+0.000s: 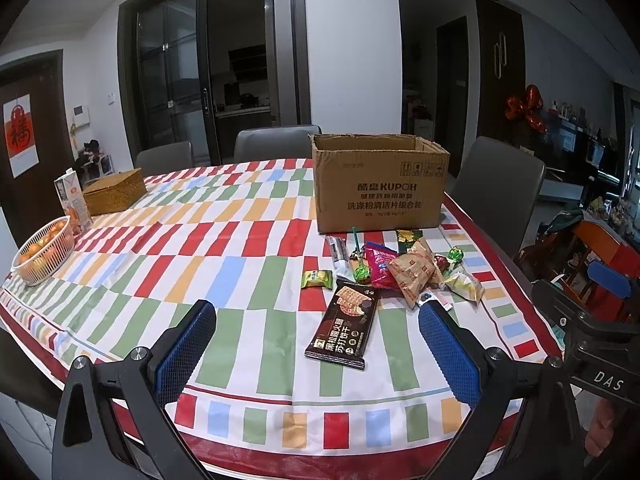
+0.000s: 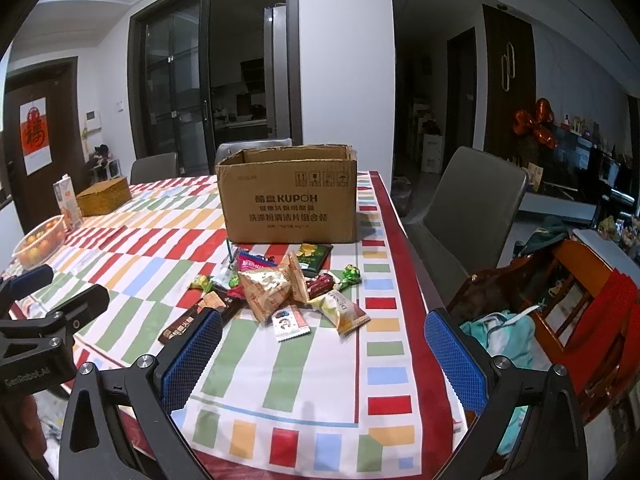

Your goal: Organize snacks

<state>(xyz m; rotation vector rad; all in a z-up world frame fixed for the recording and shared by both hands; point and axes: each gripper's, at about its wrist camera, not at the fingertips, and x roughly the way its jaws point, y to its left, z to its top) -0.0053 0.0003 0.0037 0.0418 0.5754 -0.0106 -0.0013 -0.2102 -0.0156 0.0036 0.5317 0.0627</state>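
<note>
Striped in red, green, blue and orange, the cloth-covered table point(image 1: 240, 248) carries an open cardboard box point(image 1: 380, 184) near its far right side; a heap of snacks point(image 1: 404, 268) lies just in front of the box, with a dark cracker packet point(image 1: 344, 324) nearest the camera. Both the left hand-held gripper point(image 1: 318, 344) and the right hand-held gripper point(image 2: 324, 352) hang above the near edge, jaws spread wide, holding nothing; a basket of oranges point(image 1: 42, 254) sits far left.

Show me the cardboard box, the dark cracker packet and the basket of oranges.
cardboard box point(image 1: 380, 196), left wrist view, printed front wall.
dark cracker packet point(image 1: 344, 326), left wrist view, middle of wrapper.
basket of oranges point(image 1: 38, 266), left wrist view, white side wall.
</note>
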